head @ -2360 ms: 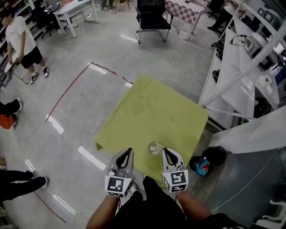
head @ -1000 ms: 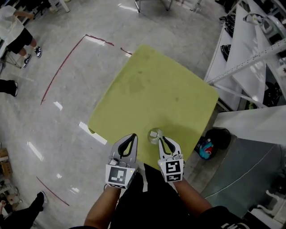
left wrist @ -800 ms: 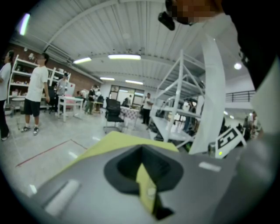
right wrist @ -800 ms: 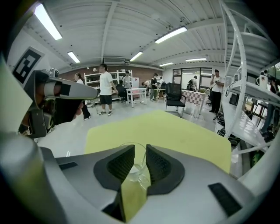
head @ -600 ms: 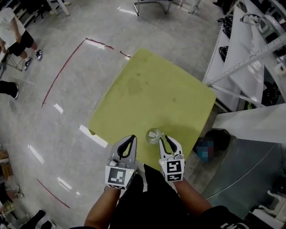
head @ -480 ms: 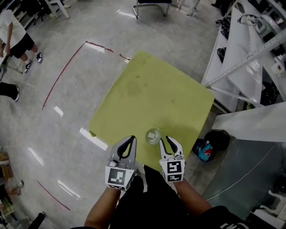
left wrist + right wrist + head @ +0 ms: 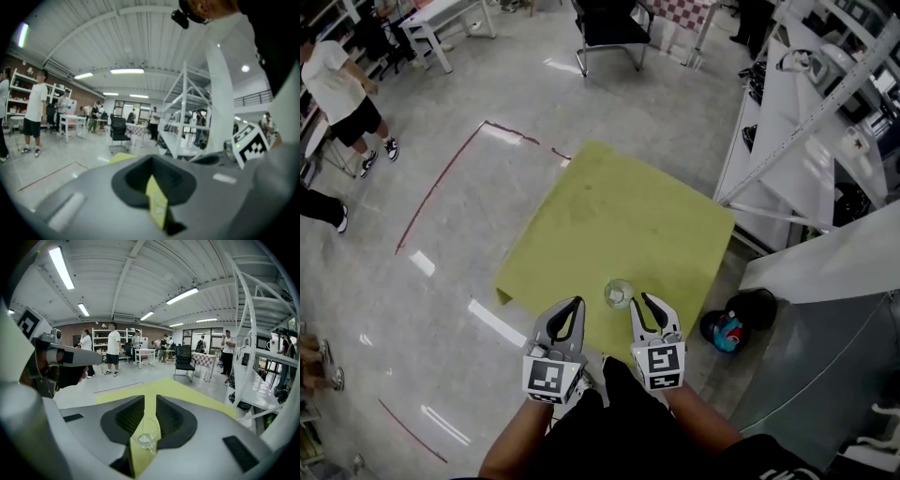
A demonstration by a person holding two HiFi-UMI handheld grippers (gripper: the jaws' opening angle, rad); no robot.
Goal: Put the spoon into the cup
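Note:
A clear glass cup stands near the front edge of the yellow-green table. Something pale lies in its bottom, and I cannot make out a spoon for certain. My left gripper hovers just left of the cup, its tips together and nothing in it. My right gripper hovers just right of the cup. In the right gripper view the cup shows through a narrow slit between the jaws of the right gripper, and it stands beyond them, not held. The left gripper view shows the left gripper with its tips meeting.
A black chair stands beyond the table. White racks line the right side. A dark bag lies on the floor by the table's right corner. Red tape marks the floor at left, where a person stands.
Both grippers have kept their places either side of the cup. The head view has tilted up a little, so more of the room shows.

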